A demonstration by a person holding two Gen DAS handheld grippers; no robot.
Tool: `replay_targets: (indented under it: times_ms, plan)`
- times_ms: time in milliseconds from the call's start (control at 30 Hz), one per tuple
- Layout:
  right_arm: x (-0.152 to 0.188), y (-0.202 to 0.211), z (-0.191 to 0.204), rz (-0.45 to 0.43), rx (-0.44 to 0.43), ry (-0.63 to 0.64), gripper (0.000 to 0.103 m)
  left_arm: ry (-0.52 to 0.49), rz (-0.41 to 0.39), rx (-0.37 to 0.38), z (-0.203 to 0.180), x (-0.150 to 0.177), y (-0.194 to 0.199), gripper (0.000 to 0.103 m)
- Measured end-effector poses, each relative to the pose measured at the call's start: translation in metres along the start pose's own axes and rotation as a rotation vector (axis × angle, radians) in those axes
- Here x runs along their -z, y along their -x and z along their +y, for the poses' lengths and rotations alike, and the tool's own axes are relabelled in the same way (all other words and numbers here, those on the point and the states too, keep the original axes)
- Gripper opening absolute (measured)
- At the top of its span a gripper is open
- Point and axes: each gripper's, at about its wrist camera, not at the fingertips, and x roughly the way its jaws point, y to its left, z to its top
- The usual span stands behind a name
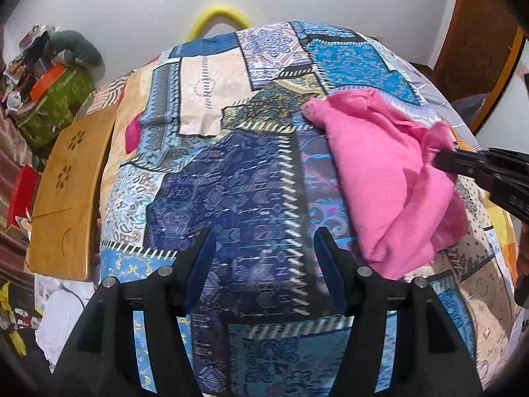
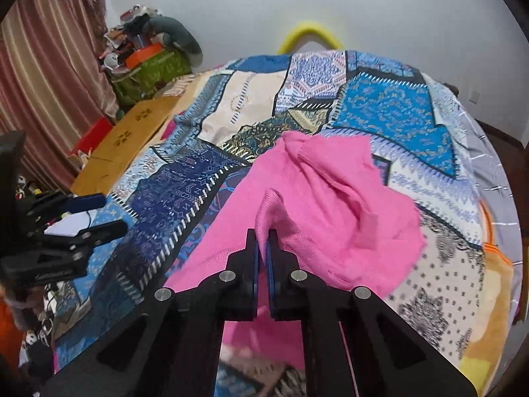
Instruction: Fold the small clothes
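A small pink knit garment (image 1: 390,172) lies crumpled on a bed with a blue patchwork cover (image 1: 231,178). In the right wrist view my right gripper (image 2: 263,236) is shut on a raised fold of the pink garment (image 2: 317,205), with cloth pinched between its blue pads. The same gripper (image 1: 444,160) shows at the right edge of the left wrist view, biting the garment's right side. My left gripper (image 1: 261,241) hovers open over bare cover, left of the garment, nothing between its fingers. It also appears at the left of the right wrist view (image 2: 99,215).
A wooden board (image 1: 66,195) with flower cut-outs leans along the bed's left side. A green bag (image 1: 56,102) piled with clutter stands behind it. A yellow curved object (image 1: 218,20) sits by the white wall. Striped curtains (image 2: 43,92) hang at the left.
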Motion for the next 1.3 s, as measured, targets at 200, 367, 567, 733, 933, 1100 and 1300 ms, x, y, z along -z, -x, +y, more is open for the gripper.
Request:
replay_targets:
  times_ms: [200,367,567,733,933,1100,1300]
  plan:
    - [0.025,0.028,-0.023,0.008,0.008,-0.001,0.004,-0.017,0.001,0.02,-0.03,-0.008,0.0,0.066]
    - [0.054,0.027,-0.044,0.068,0.02,-0.031,0.004,-0.042,0.043,0.032,-0.059,-0.006,-0.016,0.066]
    - [0.082,0.025,-0.068,0.137,0.008,-0.094,0.004,-0.102,0.105,0.012,-0.085,0.004,-0.04,0.066]
    - [0.077,0.035,-0.067,0.115,0.025,-0.077,0.004,-0.107,0.119,0.016,-0.087,0.01,-0.047,0.066]
    - [0.052,0.032,-0.056,0.069,0.023,-0.036,0.033,-0.068,0.087,0.038,-0.073,-0.002,-0.034,0.066]
    - [0.027,0.017,-0.051,0.044,0.04,0.001,0.046,-0.039,0.046,0.014,-0.053,-0.023,-0.032,0.07]
    - [-0.007,-0.012,-0.056,0.036,0.048,-0.012,0.047,0.017,0.063,0.027,-0.035,-0.052,-0.058,0.07]
